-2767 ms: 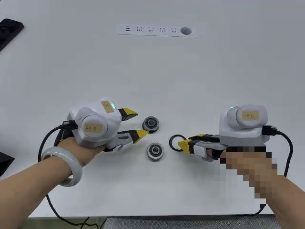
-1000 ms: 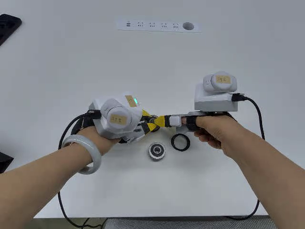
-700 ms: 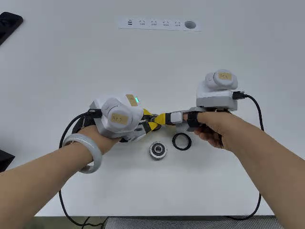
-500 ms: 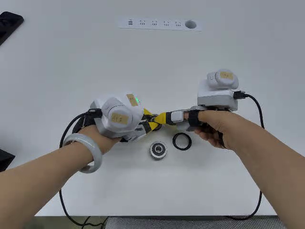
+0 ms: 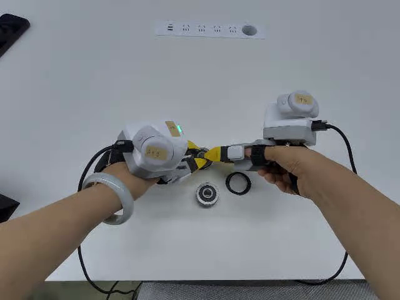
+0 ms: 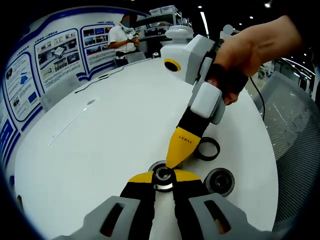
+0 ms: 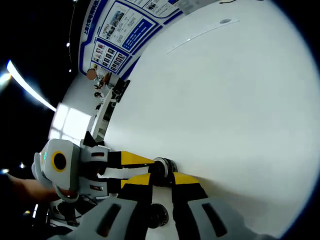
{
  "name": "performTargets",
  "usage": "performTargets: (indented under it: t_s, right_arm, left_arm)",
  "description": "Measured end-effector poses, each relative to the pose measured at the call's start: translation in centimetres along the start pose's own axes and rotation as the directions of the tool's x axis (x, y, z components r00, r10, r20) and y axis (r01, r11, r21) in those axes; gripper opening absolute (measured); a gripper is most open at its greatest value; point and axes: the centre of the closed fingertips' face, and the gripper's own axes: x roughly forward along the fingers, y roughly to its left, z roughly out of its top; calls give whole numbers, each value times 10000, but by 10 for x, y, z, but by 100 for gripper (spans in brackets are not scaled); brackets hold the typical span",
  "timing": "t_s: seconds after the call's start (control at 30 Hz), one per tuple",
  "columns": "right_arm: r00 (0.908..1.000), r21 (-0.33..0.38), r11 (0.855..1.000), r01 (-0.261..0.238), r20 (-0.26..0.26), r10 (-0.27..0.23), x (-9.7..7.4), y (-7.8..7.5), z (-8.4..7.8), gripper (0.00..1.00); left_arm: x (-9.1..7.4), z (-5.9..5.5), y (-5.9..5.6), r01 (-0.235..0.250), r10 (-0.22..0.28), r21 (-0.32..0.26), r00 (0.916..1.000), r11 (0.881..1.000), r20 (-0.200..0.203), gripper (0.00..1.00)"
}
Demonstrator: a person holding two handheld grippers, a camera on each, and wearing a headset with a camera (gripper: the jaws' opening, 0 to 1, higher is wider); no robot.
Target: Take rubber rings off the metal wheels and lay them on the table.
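Mostly, left gripper (image 5: 197,159) and right gripper (image 5: 214,154) hide wheel (image 6: 164,176).

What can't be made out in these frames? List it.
- Left gripper view: the rim of the held wheel is covered by the left gripper and right gripper tips; bare or rubber-covered, cannot tell.
- Right gripper view: whether the right gripper pinches anything; its own tips hide the contact.
- Head view: power strip markings are too small.

Table (image 5: 94,81): white, wide.
Far edge: power strip (image 5: 209,29).
Middle, toward the near edge: rubber ring (image 5: 238,183) just beside metal wheel (image 5: 207,194).
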Motion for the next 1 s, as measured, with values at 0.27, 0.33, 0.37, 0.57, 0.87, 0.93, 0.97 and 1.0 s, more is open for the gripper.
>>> performTargets:
  t_s: [0.27, 0.33, 0.37, 0.57, 0.87, 0.93, 0.97, 1.0]
  right_arm:
    - [9998, -65, 9998, 193, 100, -193, 0, -6, 1, 7]
    - [9995, -175, 9994, 310, 68, -309, 0, -8, 1, 5]
    - [9996, -210, 9994, 281, 74, -279, 0, -7, 1, 5]
    - [9996, -117, 9996, 260, 88, -259, -1, -8, 3, 2]
    - [9996, -196, 9995, 251, 92, -249, -1, -5, 3, 2]
    - [9997, -228, 9995, 237, 104, -235, -1, -4, 3, 2]
    - [9997, -234, 9995, 232, 105, -230, -1, -4, 3, 2]
    - [9997, -223, 9995, 220, 110, -218, -1, -3, 3, 2]
  left_arm:
    - [0, 0, 0, -6, 6, -9, 10000, 10000, 7, 13]
    - [0, 0, 0, -6, 6, -23, 10000, 10000, 14, 13]
    - [0, 0, 0, -6, 6, -19, 10000, 10000, 15, 13]
    - [0, 0, 0, 5, -5, -3, 10000, 10000, -6, 13]
    - [0, 0, 0, 28, -28, -23, 10000, 10000, -25, 13]
    - [0, 0, 0, 30, -30, -13, 10000, 10000, -30, 13]
    - [0, 0, 0, 29, -29, -13, 10000, 10000, -32, 13]
    - [0, -1, 0, 28, -28, -11, 10000, 10000, -33, 13]
